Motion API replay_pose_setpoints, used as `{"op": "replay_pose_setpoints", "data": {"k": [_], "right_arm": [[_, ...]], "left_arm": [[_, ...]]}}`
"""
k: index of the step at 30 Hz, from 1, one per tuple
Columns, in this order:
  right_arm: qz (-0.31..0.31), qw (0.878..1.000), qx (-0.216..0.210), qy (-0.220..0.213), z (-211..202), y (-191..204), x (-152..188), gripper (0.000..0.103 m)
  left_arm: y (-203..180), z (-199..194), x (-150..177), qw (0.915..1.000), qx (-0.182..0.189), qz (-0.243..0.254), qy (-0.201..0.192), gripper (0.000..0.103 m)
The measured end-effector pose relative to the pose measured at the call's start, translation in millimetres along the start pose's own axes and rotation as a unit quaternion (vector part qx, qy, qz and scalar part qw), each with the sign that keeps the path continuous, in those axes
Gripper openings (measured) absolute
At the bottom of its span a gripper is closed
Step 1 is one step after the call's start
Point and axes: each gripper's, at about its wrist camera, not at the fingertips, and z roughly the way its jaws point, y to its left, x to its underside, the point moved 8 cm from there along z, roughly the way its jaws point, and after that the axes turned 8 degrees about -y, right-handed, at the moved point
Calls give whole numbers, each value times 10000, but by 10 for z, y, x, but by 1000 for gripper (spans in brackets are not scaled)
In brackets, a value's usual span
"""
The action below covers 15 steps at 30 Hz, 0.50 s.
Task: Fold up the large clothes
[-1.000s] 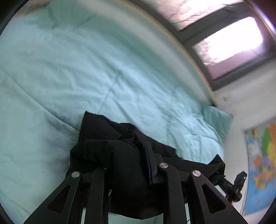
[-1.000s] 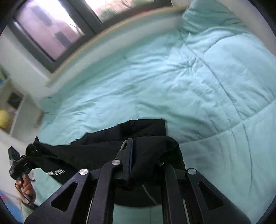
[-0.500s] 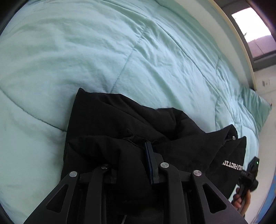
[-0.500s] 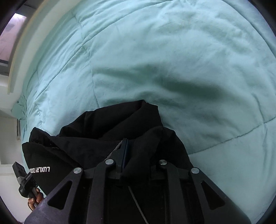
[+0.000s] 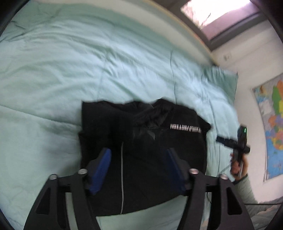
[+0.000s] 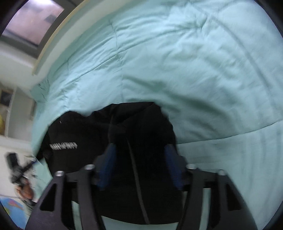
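Left wrist view gives me a pale mint quilted duvet [image 5: 88,70] filling most of the frame, its stitched seams running in wide squares. A window [image 5: 217,16] sits in the upper right, a white wall below it, and a coloured wall map [image 5: 272,123] hangs at the right edge. Low in the frame lies the black jacket [image 5: 141,150], folded into a compact block on the duvet. Its white lettering [image 5: 185,127] reads upside down to me near the upper right of the cloth, and a pale zip line runs straight up from the bottom edge toward the middle, so the long axis I see runs bottom to top of the frame.

My left gripper [image 5: 138,155] has just been opening; its blue pads stand apart over the cloth, released, with the jacket beneath and between them but not pinched. At the right edge I see my other hand [image 5: 237,166] holding the right gripper.

In the right wrist view the right gripper [image 6: 139,155] has likewise just been opening, pads spread over the jacket [image 6: 141,132] and pressing nothing. The picture is blurred.
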Motion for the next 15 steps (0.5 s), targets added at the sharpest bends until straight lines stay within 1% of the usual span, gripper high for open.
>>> {"op": "replay_pose_setpoints", "data": {"k": [1,2,4,7,8,10,12,13,15], "right_arm": [[-185,9997,121,-87,-30,0,4,74],[-312,9992,216,-130,-23,-5,6,77],[-420,9987,289,-97,61,-21,3,77],[-491,9982,347,-72,294,-84,-70,77],[-539,9976,425,-67,388,-112,-116,77],[-610,9972,431,-55,524,-143,-193,77],[-655,9974,281,-61,634,-152,-275,77],[-681,9973,266,-77,671,-163,-314,77],[-736,9971,179,-116,749,-177,-380,77]], "left_arm": [[45,3,-50,9999,-21,-58,-126,75],[67,50,-88,9998,-39,-117,-165,75],[177,244,-159,9993,-163,-306,-135,75],[380,616,-298,9972,-628,-397,-50,75],[446,706,-344,9965,-709,-435,-50,75],[550,836,-410,9961,-753,-451,-53,75],[654,965,-450,9957,-802,-471,56,75],[697,1034,-451,9956,-773,-505,148,75],[721,1148,-470,9963,-537,-619,250,75]]}}
